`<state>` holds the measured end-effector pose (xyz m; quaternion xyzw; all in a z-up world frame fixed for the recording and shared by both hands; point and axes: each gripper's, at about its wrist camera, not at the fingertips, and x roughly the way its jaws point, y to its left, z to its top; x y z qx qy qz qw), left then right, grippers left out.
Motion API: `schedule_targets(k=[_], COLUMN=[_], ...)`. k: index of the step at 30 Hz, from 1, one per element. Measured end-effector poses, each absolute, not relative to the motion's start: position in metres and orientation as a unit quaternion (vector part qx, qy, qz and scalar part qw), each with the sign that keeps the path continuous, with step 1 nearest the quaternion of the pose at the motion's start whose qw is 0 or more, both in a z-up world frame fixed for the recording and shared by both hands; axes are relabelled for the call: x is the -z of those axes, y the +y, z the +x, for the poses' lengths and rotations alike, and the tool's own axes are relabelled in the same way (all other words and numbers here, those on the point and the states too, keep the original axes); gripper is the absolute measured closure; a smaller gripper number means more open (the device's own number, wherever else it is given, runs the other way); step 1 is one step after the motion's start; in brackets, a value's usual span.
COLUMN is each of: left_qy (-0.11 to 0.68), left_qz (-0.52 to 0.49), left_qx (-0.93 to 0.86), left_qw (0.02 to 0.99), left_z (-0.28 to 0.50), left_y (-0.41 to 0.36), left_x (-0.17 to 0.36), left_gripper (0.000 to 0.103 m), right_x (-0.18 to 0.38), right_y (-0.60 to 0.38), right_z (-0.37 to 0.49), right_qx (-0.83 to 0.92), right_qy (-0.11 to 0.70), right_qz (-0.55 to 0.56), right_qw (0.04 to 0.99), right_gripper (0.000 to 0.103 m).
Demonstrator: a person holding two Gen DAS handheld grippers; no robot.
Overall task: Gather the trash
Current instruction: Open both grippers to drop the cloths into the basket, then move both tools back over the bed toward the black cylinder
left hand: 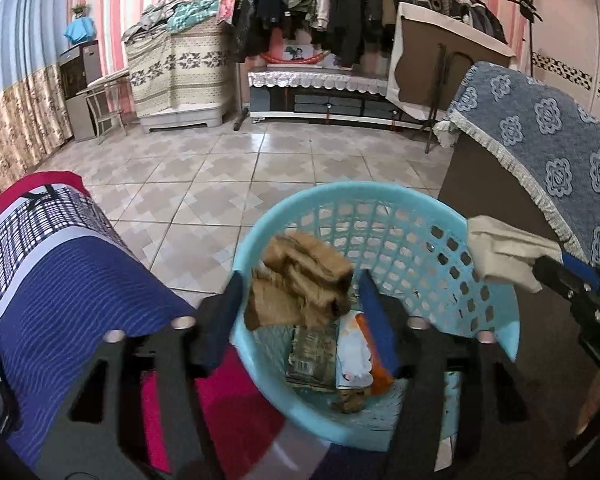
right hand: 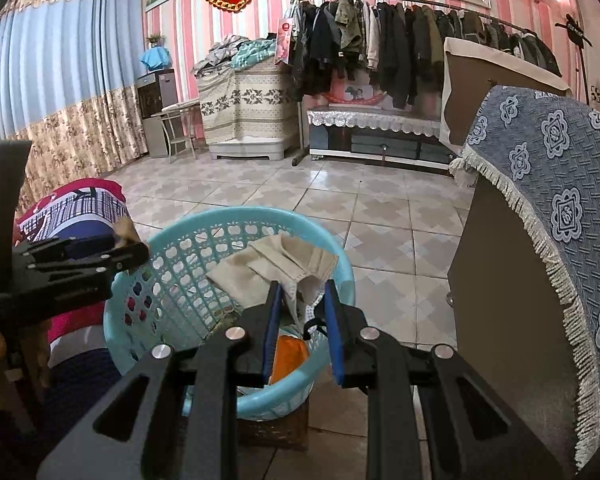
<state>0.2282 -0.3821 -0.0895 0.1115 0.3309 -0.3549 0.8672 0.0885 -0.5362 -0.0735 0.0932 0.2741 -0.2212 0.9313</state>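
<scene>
Trash sits in and over the turquoise basket (left hand: 380, 216), a round plastic tub with lattice walls punched in small apple shapes. In the left wrist view our left gripper (left hand: 300, 304) has its jaws spread wide over the basket mouth, and a crumpled brown paper wad (left hand: 300, 280) hangs loose between them, touching neither pad as far as we can see. Beneath it, on the basket floor, lie a greenish printed packet (left hand: 310, 356), a white wrapper (left hand: 354, 354), an orange scrap (left hand: 380, 380) and a small brown lump (left hand: 350, 400).

At three o'clock in that view our right gripper (left hand: 540, 266) pinches a beige folded cloth-like piece (left hand: 504, 248) over the rim. Only the right wrist view shows that grip from behind: the blue-padded jaws are drawn close on the beige piece (right hand: 284, 264), its pleated folds fanning toward twelve o'clock. That view also shows the left gripper (right hand: 134, 254) from the side at nine o'clock, with only a brown tuft showing at its tip.

At nine o'clock lies a striped blue, white and red quilt (left hand: 60, 280). At two o'clock stands a cabinet draped in fringed blue patterned cloth (left hand: 548, 152). Beyond them, glossy patterned floor tiles (left hand: 228, 160) run to a rack of dark coats (left hand: 340, 8).
</scene>
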Motion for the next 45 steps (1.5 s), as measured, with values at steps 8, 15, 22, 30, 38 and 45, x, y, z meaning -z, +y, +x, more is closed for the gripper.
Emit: schedule_targets(k=[8,15,22,30,38,45], left_qy=[0.296,0.274,0.278,0.257,0.246,0.245], left_qz=[0.1,0.088,0.073,0.069,0.053,0.034], left_qx=[0.308,0.271,0.24,0.21,0.181,0.146], left_qw=[0.899,0.919,0.927,0.941,0.951,0.958], left_z=[0.238,0.238,0.243,0.234,0.219,0.206], left_y=[-0.351,-0.313,-0.282,-0.247,-0.199,-0.148], left_x=[0.067,0.054,0.053,0.037,0.021,0.011], left_gripper=[0.014,0.007,0.007,0.006,0.006,0.006], right_x=[0.076,0.078,0.081,0.071,0.053,0.034], right_y=[-0.526,-0.516,-0.511,-0.5,-0.482,-0.452], right_z=[0.101,0.122,0.148,0.147,0.139,0.138], right_qx=[0.21,0.199,0.187,0.182,0.18,0.158], right_qy=[0.278,0.279,0.285,0.276,0.266,0.251], right_qz=[0.086,0.086,0.092,0.079,0.064,0.048], right_qw=[0.933,0.936,0.936,0.94,0.945,0.954], right_gripper=[0.081,0.081,0.061,0.018,0.01,0.009])
